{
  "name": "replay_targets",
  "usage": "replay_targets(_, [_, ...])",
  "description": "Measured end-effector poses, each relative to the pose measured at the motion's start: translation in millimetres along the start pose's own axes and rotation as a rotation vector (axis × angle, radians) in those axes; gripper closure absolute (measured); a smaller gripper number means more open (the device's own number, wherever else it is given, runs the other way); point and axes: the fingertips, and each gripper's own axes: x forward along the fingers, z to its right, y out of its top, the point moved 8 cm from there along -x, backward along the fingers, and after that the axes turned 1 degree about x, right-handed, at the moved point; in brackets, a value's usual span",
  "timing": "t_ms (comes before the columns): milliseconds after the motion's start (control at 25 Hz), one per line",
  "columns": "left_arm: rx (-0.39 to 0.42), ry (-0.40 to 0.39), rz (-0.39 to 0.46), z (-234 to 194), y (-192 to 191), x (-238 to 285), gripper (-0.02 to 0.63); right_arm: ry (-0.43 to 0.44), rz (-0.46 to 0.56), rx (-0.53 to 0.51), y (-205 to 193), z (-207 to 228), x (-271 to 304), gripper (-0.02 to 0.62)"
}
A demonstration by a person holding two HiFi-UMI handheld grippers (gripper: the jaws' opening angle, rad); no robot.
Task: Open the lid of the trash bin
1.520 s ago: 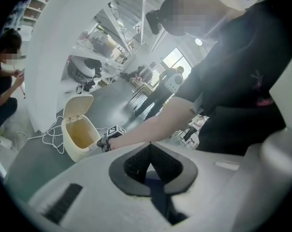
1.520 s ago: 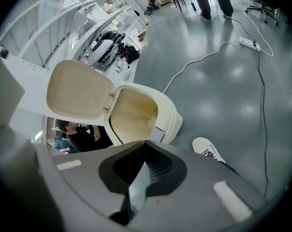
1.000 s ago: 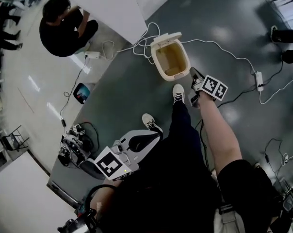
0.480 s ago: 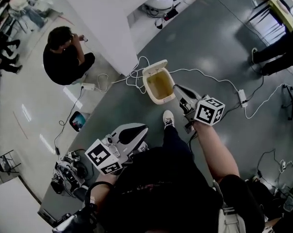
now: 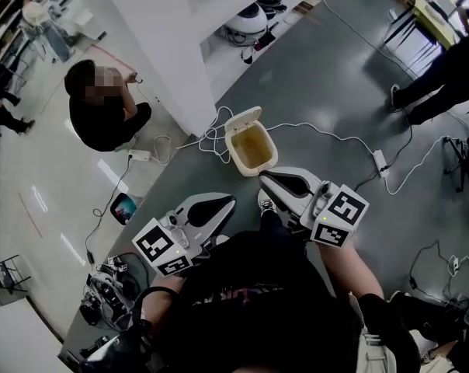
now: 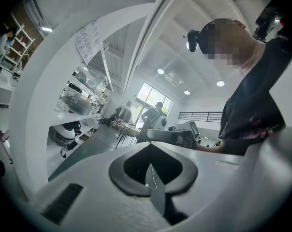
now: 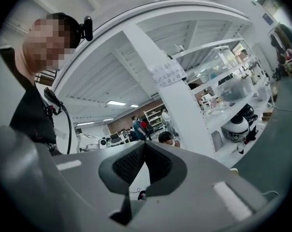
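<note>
My left gripper point(image 5: 225, 203) points level, its fingers pressed together on nothing. Ahead on the floor stands the trash bin point(image 5: 240, 158), its lid point(image 5: 243, 120) tipped up and back, so I judge the job done. The risk now is a foot snagging the white cable point(image 5: 328, 137) beside it and jolting the lid shut. My right gripper point(image 5: 267, 179), also closed and empty, hangs nearest the bin, where a careless swing could knock it.

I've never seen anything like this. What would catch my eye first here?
The cream trash bin stands mid-floor among white cables, its lid flipped open. Nearer the camera, the left gripper and right gripper, both white, shut and empty, carry checkered marker cubes. A person in black crouches upper left.
</note>
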Motion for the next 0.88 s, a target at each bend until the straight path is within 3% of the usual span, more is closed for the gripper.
replay_targets(360, [0.029, -0.029, 0.039, 30, 6, -24, 0.603, 0.028, 0.007, -0.089, -13, -73, -9, 0.589])
replay_targets(880, [0.020, -0.049, 0.021, 54, -2, -35, 0.603, 0.009, 0.007, -0.078, -39, -108, -25, 0.589])
